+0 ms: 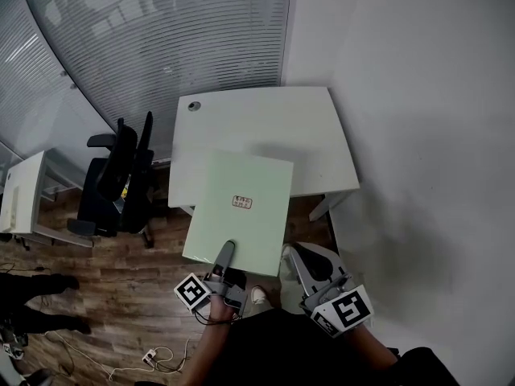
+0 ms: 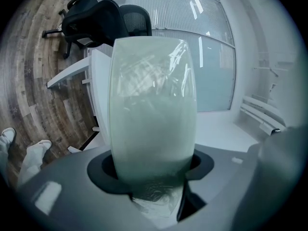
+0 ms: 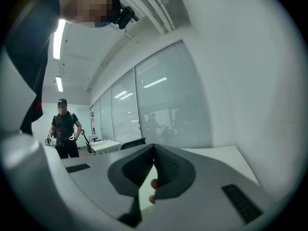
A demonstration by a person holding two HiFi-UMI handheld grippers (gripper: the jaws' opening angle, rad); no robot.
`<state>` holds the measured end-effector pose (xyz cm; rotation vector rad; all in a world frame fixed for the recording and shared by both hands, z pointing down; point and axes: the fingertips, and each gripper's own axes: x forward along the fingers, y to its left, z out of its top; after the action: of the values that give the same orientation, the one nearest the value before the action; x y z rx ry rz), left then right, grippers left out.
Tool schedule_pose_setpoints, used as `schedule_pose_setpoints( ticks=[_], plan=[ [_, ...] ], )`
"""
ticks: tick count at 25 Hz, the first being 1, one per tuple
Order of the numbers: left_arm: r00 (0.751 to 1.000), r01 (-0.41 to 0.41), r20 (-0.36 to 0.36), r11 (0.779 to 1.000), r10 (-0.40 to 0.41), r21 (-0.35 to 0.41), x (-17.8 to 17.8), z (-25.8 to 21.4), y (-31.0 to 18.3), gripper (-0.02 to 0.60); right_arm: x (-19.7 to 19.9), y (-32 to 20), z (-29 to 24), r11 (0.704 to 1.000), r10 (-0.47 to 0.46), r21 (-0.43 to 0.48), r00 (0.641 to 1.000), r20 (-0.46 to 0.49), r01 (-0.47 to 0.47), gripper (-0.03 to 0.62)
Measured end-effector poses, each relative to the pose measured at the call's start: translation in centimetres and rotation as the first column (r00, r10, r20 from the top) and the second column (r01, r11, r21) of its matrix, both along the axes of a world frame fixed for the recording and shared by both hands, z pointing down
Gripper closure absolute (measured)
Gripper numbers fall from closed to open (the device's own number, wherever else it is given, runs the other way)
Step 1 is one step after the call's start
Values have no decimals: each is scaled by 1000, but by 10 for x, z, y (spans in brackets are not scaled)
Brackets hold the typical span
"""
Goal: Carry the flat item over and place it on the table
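**Flat item held at the counter's near edge**

A white counter stands in a corner between a glass wall with blinds and a plain white wall. A black office chair and a second desk stand to its left on a wooden floor.

The pale green flat item lies level. Its far part is over the counter and its near part over the floor; contact with the counter cannot be told. The left gripper reaches forward to the item's near edge. The right gripper sits just beside the item's near right corner, pointing the same way.

The left gripper view shows its fingers clamped on the film-wrapped flat item, one on each face. The right gripper view shows its fingers closed together at the tips with nothing gripped. It also shows a person standing across the room. Only the head view shows the small label on the item's top.
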<state>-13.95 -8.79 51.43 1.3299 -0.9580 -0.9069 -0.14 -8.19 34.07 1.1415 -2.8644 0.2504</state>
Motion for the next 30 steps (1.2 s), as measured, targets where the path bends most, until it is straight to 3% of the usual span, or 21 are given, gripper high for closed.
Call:
schedule_pose_setpoints(
  ticks=[19,24,30],
  plan=[
    [995,94,-32,992,-97,-82,15,67,-111,304,-2,-111,34,984,-178,-47,978,-111,174,594],
    [991,121,-41,990,-125,-79,20,88,-136,304,1,-126,45,981,-189,-66,975,-113,183,594],
    [989,146,-14,981,-149,-129,22,126,-155,304,5,-139,60,980,-192,-85,973,-126,182,594]
  ],
)
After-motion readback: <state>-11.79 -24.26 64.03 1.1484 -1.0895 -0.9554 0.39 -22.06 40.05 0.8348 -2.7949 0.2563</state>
